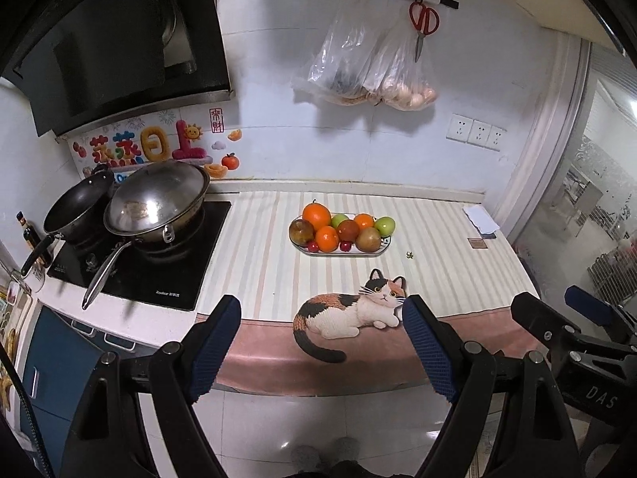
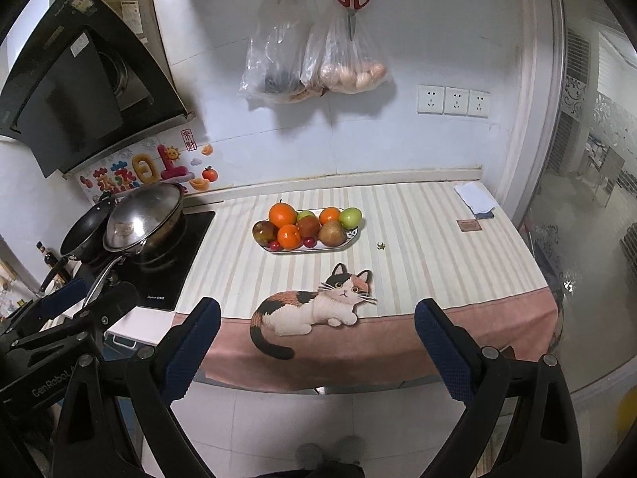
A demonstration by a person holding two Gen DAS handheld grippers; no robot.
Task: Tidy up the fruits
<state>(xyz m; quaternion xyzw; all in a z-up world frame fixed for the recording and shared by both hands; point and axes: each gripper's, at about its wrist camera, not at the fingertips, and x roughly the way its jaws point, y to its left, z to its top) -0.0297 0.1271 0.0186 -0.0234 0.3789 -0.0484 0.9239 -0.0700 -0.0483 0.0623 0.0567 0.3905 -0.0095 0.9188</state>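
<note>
A white oblong plate (image 1: 385, 243) (image 2: 353, 235) sits mid-counter on the striped cloth, heaped with fruit: oranges (image 1: 316, 216) (image 2: 282, 214), green apples (image 1: 384, 226) (image 2: 350, 217), brownish pears (image 1: 368, 239) (image 2: 332, 233) and small red cherries (image 1: 313, 245) (image 2: 274, 245). My left gripper (image 1: 320, 316) hangs open in front of the counter edge, well short of the plate, nothing between its blue pads. My right gripper (image 2: 316, 318) is likewise open and empty, back from the counter. In the left wrist view the right gripper's fingers (image 1: 529, 310) show at the right edge.
A hob (image 1: 139, 263) with a lidded wok (image 1: 159, 199) and a frying pan (image 1: 77, 209) stands left of the plate. A cat print (image 1: 350, 310) marks the cloth's front edge. A folded paper (image 1: 479, 219) lies far right. Plastic bags (image 1: 366, 67) and scissors (image 1: 423, 24) hang on the wall.
</note>
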